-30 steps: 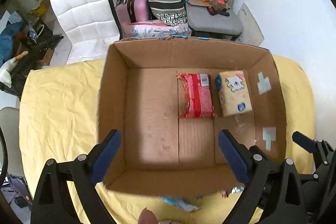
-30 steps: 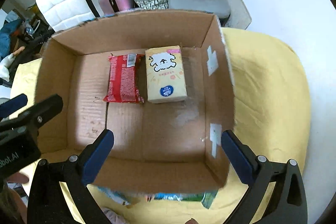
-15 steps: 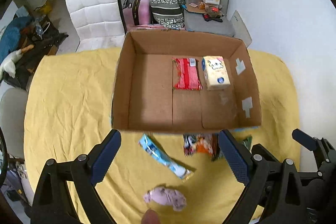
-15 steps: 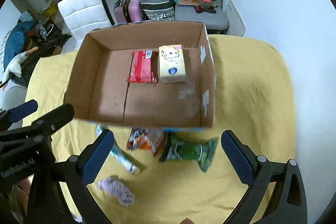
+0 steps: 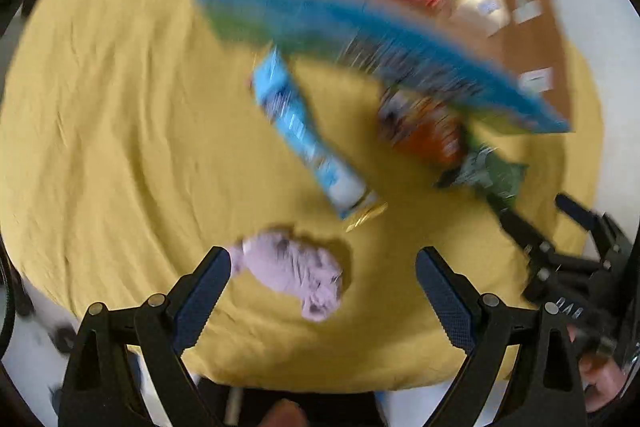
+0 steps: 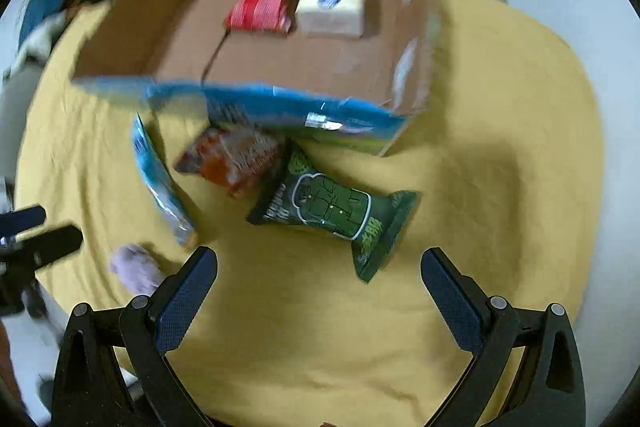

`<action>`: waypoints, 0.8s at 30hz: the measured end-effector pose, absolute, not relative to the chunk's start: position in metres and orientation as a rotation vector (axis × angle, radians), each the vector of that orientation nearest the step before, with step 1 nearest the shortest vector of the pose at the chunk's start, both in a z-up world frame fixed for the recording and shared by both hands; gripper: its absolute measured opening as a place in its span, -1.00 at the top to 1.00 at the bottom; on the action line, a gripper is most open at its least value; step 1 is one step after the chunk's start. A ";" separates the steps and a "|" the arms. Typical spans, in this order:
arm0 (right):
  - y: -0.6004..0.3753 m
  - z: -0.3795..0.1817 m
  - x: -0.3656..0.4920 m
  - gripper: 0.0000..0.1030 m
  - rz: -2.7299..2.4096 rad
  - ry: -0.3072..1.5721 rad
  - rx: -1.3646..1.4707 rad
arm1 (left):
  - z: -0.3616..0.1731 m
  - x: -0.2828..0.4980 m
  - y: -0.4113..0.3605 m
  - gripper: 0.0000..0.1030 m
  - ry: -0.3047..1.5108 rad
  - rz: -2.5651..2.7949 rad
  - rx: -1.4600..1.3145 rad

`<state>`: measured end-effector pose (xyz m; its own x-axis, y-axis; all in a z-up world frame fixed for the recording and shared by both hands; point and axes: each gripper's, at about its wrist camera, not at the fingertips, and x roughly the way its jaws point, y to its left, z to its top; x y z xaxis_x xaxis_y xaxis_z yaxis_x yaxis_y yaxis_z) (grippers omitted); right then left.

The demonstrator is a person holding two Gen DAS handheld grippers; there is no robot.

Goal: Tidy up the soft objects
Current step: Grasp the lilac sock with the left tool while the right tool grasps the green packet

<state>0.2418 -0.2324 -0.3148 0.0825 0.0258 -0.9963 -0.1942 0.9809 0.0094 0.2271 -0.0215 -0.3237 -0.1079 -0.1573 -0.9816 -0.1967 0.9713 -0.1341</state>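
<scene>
A cardboard box (image 6: 192, 23) stands on the yellow cloth and holds a red packet (image 6: 264, 7) and a cream tissue pack (image 6: 332, 3). In front of it lie a green snack bag (image 6: 332, 215), an orange snack bag (image 6: 232, 159), a long blue packet (image 6: 160, 183) and a crumpled lilac cloth (image 6: 134, 269). My left gripper (image 5: 322, 291) is open just above the lilac cloth (image 5: 296, 269), with the blue packet (image 5: 304, 135) ahead. My right gripper (image 6: 318, 291) is open and empty, just short of the green bag. The left wrist view is blurred.
The yellow cloth (image 6: 500, 227) covers the whole table, with bare cloth at the right and left. The right gripper shows at the right edge of the left wrist view (image 5: 568, 251). Chairs and bags stand behind the box, blurred.
Both grippers have pulled back from over the box and dropped low toward the loose items in front of it. Both stay open.
</scene>
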 end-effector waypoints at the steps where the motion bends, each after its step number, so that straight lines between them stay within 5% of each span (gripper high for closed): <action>1: -0.231 -0.324 0.245 -1.00 0.186 1.489 -0.168 | -0.338 0.221 -0.018 -0.84 1.716 0.065 -0.308; 11: -0.225 -0.399 0.267 -0.90 0.322 1.539 -0.434 | -0.397 0.187 0.002 -0.84 1.854 0.088 -0.623; 18: -0.229 -0.394 0.256 -0.74 0.368 1.677 -0.212 | -0.405 0.170 0.007 -0.84 1.879 0.124 -0.671; 24: -0.213 -0.386 0.263 -0.74 0.300 1.552 -0.411 | -0.422 0.169 0.005 -0.84 1.868 0.158 -0.711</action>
<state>0.2633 -0.2126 -0.3864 0.0043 -0.0705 -0.9975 -0.4376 0.8968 -0.0653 0.1693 0.0050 -0.4216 -0.2418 -0.3980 -0.8850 -0.5412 0.8123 -0.2175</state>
